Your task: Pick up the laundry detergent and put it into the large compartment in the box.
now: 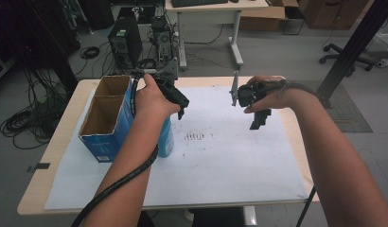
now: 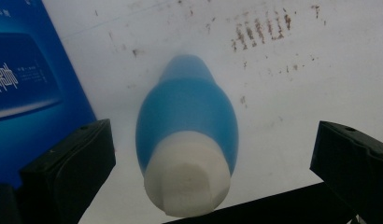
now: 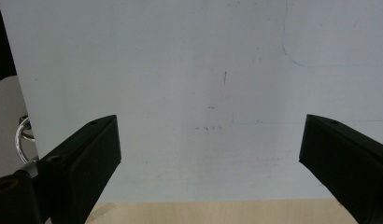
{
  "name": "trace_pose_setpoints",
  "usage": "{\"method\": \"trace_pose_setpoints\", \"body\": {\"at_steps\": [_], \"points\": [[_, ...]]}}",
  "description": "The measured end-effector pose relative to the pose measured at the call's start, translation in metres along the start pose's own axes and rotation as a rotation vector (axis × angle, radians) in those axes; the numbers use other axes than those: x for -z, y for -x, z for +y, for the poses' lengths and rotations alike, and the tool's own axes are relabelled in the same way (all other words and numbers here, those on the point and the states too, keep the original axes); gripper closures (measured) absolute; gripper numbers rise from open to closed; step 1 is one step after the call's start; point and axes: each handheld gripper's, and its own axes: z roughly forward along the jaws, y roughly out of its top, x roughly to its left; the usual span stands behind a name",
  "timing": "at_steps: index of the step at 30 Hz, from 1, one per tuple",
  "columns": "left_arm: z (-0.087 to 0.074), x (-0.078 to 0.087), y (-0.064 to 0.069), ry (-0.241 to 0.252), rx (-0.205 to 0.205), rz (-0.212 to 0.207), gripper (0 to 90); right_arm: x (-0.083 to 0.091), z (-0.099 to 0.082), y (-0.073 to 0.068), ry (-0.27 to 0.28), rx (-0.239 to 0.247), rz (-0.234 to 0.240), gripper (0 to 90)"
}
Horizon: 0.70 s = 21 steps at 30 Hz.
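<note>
High view: the person's left forearm covered most of the blue plastic bottle with the white cap [image 1: 166,139], leaving a strip of its lower body. Left gripper view: picture's edge cut off the blue cardboard box [image 2: 26,79], its white print too blurred to read; bottle's base hidden behind its own body.

An open two-compartment blue cardboard box [image 1: 104,120] is placed at frame left on a white paper sheet [image 1: 230,161] spread over a light wooden table [image 1: 64,118]. A blue white-capped plastic bottle [image 1: 165,139] is stood just right of it.
</note>
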Motion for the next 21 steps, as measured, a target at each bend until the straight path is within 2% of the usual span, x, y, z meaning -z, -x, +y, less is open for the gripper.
{"method": "trace_pose_setpoints", "body": {"at_steps": [10,21], "points": [[-0.001,-0.01,-0.006,-0.014,0.015,-0.008,0.2,-0.001,0.001,0.002,0.001,-0.01,0.004,5.5],[-0.001,-0.019,-0.002,-0.026,0.009,-0.002,0.2,0.0,0.0,0.001,-0.002,-0.018,0.006,5.5]]}}
